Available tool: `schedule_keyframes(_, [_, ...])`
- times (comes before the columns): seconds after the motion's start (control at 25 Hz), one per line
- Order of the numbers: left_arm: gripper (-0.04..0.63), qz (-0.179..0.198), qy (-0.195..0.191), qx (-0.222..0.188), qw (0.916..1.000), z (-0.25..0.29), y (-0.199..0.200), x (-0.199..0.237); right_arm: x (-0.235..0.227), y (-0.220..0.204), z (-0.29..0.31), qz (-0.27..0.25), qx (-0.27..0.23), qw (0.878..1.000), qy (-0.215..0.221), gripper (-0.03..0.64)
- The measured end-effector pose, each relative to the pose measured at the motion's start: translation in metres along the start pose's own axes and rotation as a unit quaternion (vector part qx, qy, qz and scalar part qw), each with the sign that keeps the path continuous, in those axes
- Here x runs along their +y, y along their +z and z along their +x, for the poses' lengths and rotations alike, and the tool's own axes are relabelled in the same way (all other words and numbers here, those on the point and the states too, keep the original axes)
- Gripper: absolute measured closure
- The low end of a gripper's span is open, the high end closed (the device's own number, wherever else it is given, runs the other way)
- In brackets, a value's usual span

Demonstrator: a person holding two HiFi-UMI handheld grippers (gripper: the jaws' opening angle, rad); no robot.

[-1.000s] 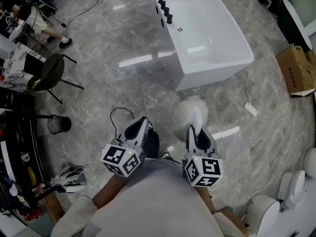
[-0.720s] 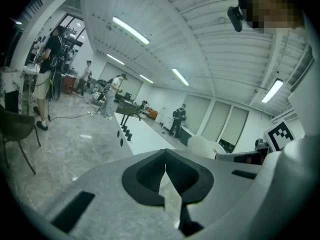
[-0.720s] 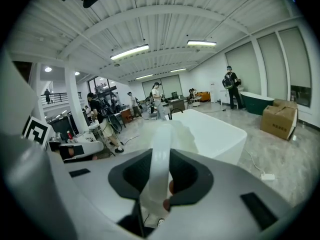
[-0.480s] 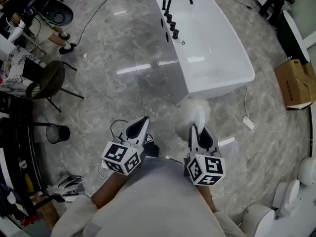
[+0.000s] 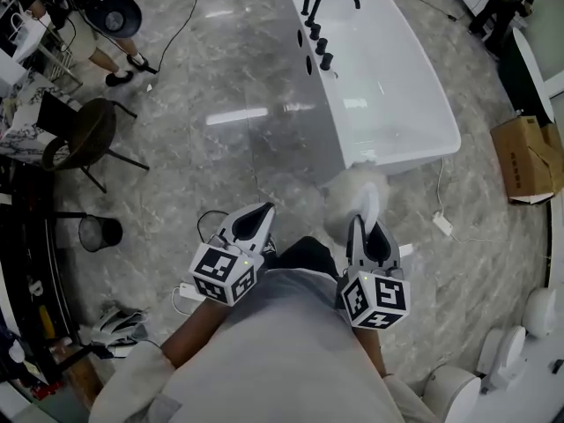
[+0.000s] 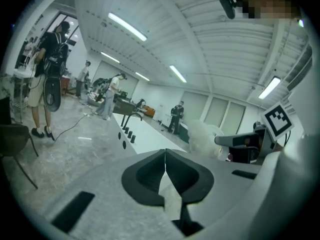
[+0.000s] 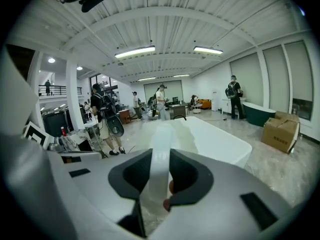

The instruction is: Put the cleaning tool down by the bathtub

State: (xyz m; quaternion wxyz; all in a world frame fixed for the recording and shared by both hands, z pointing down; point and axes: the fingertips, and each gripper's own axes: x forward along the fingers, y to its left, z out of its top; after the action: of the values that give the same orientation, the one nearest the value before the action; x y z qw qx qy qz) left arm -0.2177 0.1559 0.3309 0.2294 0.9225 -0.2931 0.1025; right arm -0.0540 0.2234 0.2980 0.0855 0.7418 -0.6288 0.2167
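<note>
Currently | right gripper: jaws pinch the white handle of the cleaning tool | tool's fluffy head near the bathtub end | left gripper: jaws pressed together, empty | progress: tool at tub, set-down and release not yet done

cleaning tool: fluffy white head, flat handle | near bathtub end

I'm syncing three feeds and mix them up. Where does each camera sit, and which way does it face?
Head view: on the person's head, looking steeply down at the bathtub, left gripper and right gripper; grey torso and arms show.
Left gripper view: on the left gripper, looking along its closed, empty jaws towards the bathtub.
Right gripper view: on the right gripper, looking along jaws clamped on the duster handle.
Shared: both gripper views show the bathtub ahead.
</note>
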Motion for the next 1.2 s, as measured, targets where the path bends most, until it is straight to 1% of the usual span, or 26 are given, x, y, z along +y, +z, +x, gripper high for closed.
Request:
schedule_keyframes(0.08, [0.586, 0.013, 0.010, 0.016, 0.9997, 0.001, -0.007, 0.006, 0.001, -0.001, 0.003, -0.003, 0.004, 1.000, -0.001, 0.531])
schedule_keyframes(0.16, [0.586, 0.013, 0.014, 0.021, 0.9996, 0.003, -0.010, 0.011, 0.002, 0.002, 0.008, -0.006, 0.003, 1.000, -0.001, 0.531])
schedule_keyframes(0.4, [0.586, 0.004, 0.021, 0.018, 0.9996, 0.014, -0.003, 0.024, 0.000, 0.012, 0.027, -0.010, -0.002, 1.000, 0.002, 0.531])
schedule_keyframes(0.56, [0.586, 0.010, 0.039, 0.020, 0.9990, 0.028, 0.006, 0.035, -0.009, 0.022, 0.047, -0.005, -0.006, 1.000, 0.005, 0.531])
schedule_keyframes(0.68, [0.586, 0.014, 0.044, 0.024, 0.9986, 0.041, 0.015, 0.040, -0.019, 0.032, 0.059, 0.000, -0.009, 1.000, 0.001, 0.531])
schedule_keyframes(0.76, [0.586, 0.015, 0.044, 0.025, 0.9986, 0.053, 0.023, 0.042, -0.029, 0.037, 0.069, 0.005, -0.010, 1.000, -0.001, 0.531])
schedule_keyframes(0.96, [0.586, -0.001, 0.051, 0.028, 0.9983, 0.087, 0.035, 0.051, -0.057, 0.041, 0.100, 0.025, 0.002, 1.000, -0.007, 0.531])
schedule_keyframes(1.2, [0.586, 0.004, 0.047, 0.040, 0.9981, 0.140, 0.052, 0.061, -0.086, 0.057, 0.149, 0.031, 0.011, 0.999, -0.004, 0.531])
